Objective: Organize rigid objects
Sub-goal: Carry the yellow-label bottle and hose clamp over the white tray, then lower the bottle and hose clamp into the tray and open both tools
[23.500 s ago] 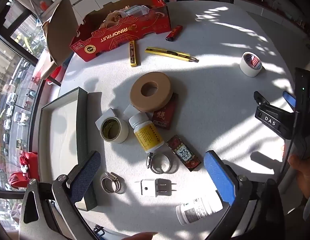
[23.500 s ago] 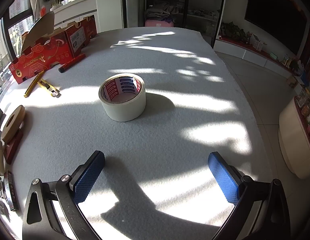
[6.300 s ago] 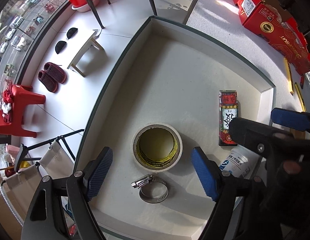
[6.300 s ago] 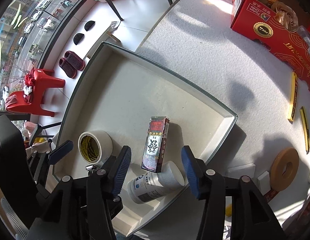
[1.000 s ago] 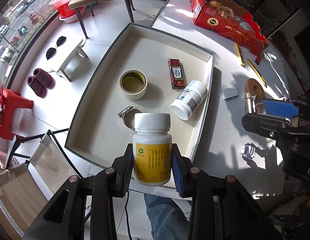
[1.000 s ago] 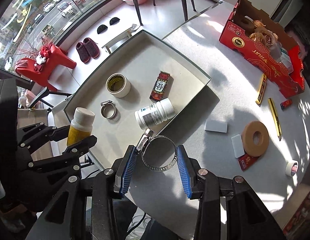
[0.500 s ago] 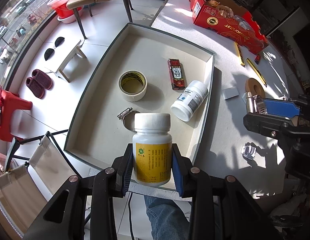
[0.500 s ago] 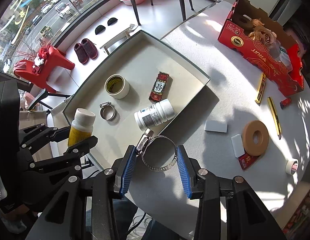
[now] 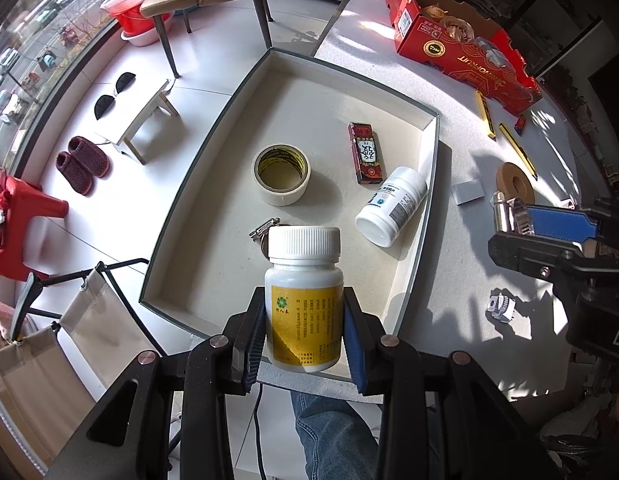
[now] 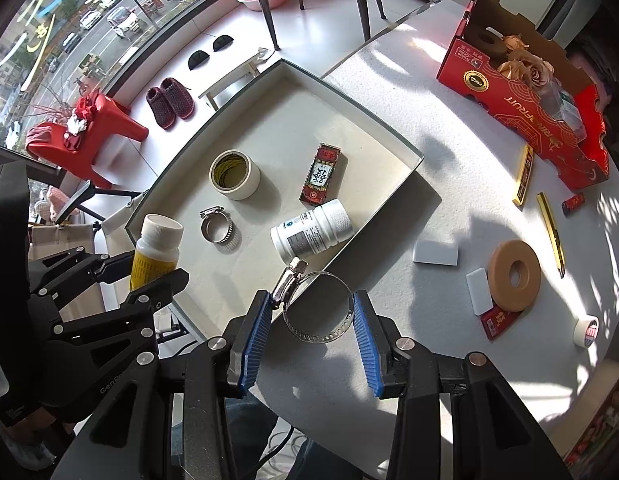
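Left gripper [image 9: 304,334]: pads clamped on the yellow label of the bottle [image 9: 303,300], held upright, cap up, above the near rim of the tray [image 9: 427,184]. Bottle: rigid plastic, smooth wall, likely light and somewhat slippery; the straight labelled body is the sound place to take it, as done, not the ribbed cap

Right gripper [image 10: 312,320]: pads pinching the clamp [image 10: 318,305] across its ring, screw housing at the left pad, held over the table [image 10: 409,316] just outside the tray's near corner. Clamp: thin steel band, stiff but springy, light, with slotted edges; gripped across the width it may flex or rotate, so a moderate squeeze seems wise

Tray contents:
- tape [image 9: 281,174], flat on its side, left of centre
- red box [image 9: 365,152], lying flat
- white bottle [image 9: 393,206], on its side by the right wall
- small clamp [image 10: 219,229], partly hidden behind the held bottle in the left view

Judgement: both items hang beside the tray's near edge, ready to be set in; bare floor remains at the near end

Table, outside the tray: brown ring [image 10: 514,275], white tabs, yellow strips, carton [image 10: 521,100]
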Demonstrator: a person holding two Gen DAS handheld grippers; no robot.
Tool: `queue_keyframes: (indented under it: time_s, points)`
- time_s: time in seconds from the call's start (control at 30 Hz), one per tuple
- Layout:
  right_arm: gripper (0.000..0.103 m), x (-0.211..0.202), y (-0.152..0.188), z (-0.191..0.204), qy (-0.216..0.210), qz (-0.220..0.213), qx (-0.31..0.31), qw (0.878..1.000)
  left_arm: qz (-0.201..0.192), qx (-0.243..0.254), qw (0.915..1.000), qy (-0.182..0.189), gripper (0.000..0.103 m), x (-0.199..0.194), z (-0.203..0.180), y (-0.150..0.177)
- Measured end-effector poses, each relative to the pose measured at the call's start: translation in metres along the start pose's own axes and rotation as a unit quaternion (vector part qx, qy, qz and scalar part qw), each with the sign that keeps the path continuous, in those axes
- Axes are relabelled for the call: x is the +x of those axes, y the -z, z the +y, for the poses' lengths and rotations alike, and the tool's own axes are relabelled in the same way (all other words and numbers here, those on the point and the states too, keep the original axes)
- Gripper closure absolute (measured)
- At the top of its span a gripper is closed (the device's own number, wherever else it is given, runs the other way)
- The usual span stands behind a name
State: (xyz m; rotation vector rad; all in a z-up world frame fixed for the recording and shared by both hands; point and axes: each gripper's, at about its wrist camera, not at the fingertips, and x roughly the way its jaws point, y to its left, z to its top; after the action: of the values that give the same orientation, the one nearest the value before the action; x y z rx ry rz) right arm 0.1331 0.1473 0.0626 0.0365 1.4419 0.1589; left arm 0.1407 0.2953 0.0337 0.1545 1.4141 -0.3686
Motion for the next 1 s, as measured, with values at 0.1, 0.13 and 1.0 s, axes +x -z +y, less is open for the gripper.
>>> queue_keyframes:
  time_s: [0.1,0.13,1.0]
  points:
    - [0.060,0.006,-0.002,0.002,-0.006,0.005,0.006,1.000,0.002,-0.002,1.0000,-0.005,0.065,0.002,0.005,-0.003]
    - [0.060,0.007,-0.003,0.002,-0.009,0.007,0.009,1.000,0.002,-0.002,1.0000,-0.007,0.065,0.003,0.007,-0.004]
    - [0.060,0.045,-0.073,-0.015,-0.007,0.013,0.044,0.999,0.024,-0.004,0.9995,-0.020,0.065,0.047,0.009,-0.051]
